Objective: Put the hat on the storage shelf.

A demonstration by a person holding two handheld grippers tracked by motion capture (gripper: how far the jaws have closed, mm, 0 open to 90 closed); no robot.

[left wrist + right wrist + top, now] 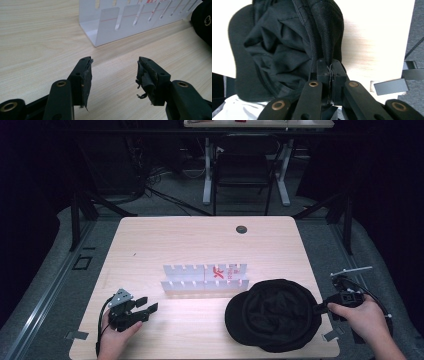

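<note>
We saw one soft, crumpled black fabric cap (pixel 272 315) lying upturned at the near right of the pale wooden table (pixel 200 240), its edge pinched tight between the closed jaws of our right gripper (pixel 329 68). We judged it light, limp and likely to sag, so the stitched rim seemed the best hold. Our left gripper (pixel 113 72) rested wide open and empty near one white slotted plastic rack (pixel 205 277); two grippers in all.

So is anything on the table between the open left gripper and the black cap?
Nothing visible: bare table lies between the left gripper and the cap. The white rack stands farther back. The right gripper pinches the cap's edge.
</note>
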